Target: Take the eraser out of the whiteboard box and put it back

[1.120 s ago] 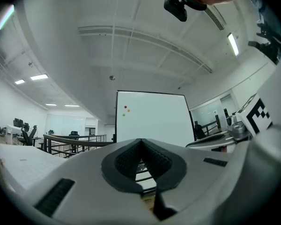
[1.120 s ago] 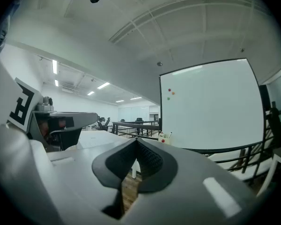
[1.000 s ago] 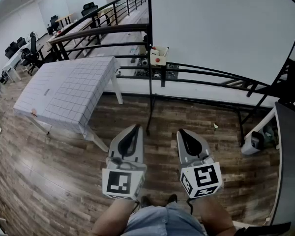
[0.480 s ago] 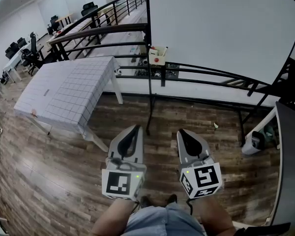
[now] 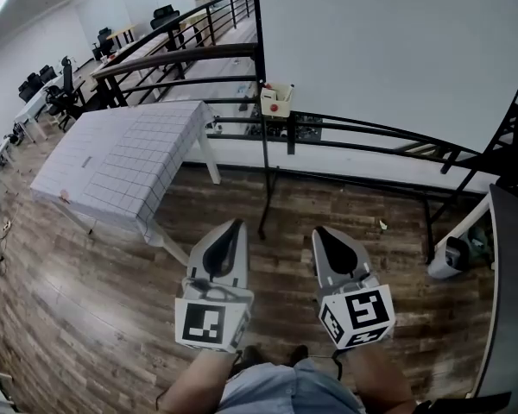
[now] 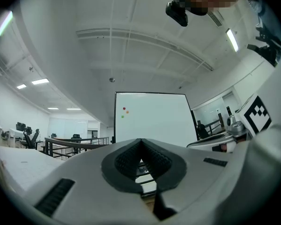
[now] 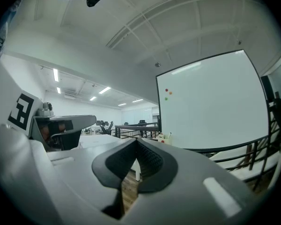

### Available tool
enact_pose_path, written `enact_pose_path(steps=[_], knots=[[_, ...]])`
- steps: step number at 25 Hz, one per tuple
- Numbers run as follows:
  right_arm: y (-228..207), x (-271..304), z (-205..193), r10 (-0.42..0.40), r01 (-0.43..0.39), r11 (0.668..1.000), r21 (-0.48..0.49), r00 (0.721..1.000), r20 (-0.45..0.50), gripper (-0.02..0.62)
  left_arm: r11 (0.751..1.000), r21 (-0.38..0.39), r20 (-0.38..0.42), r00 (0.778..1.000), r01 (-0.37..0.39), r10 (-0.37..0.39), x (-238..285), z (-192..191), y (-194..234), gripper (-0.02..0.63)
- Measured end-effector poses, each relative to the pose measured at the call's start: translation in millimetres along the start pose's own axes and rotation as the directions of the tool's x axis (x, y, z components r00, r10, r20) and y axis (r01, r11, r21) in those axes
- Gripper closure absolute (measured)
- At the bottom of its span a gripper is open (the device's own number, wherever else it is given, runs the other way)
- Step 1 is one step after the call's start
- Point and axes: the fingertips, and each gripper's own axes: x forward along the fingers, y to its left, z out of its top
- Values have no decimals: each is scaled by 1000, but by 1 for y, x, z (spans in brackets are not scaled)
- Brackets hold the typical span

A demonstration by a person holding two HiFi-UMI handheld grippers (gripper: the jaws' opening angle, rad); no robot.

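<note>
Eraser itself is too small to make out from here. By my reading it lies inside the small cream open-topped box (image 5: 277,100), which hangs at the lower left corner of the large white whiteboard (image 5: 397,50), so its long axis and the way it points cannot be told. The box stands upright with its opening upward; a red spot shows on its front, and something thin sticks up out of it in the right gripper view.

Nothing of the task looks done yet: the eraser has not been taken out, so the approach, the lift and the return are all left.

A black metal railing (image 5: 363,132) runs across just below the whiteboard. A stretch of brown wood-plank floor (image 5: 86,300) separates it from the person, who stands well apart from the box.

The grey left gripper (image 5: 233,229) and the grey right gripper (image 5: 322,234) are held side by side, pointing toward the board. Each has its jaws together with nothing between them.
</note>
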Motion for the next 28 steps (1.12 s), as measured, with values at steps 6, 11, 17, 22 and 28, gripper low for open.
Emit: enact_pose_path(steps=[6, 11, 17, 22, 28], knots=[[-16, 3, -2, 27, -27, 1000, 4, 1000, -1, 594, 1000, -1, -17, 1000, -11, 11, 12, -6, -14, 607], [-31, 23, -8, 29, -29, 1000, 2, 999, -21, 594, 1000, -16, -33, 999, -14, 13, 36, -17, -6, 607], [-48, 87, -21, 30, -29, 999, 14, 999, -31, 594, 1000, -9, -45, 999, -7, 6, 90, -42, 33, 607], [-60, 166, -24, 29, -29, 999, 17, 999, -30, 594, 1000, -24, -56, 998, -14, 12, 147, -57, 85, 607], [-74, 233, -6, 20, -20, 1000, -4, 999, -24, 594, 999, -34, -40, 999, 5, -7, 202, -60, 127, 607]])
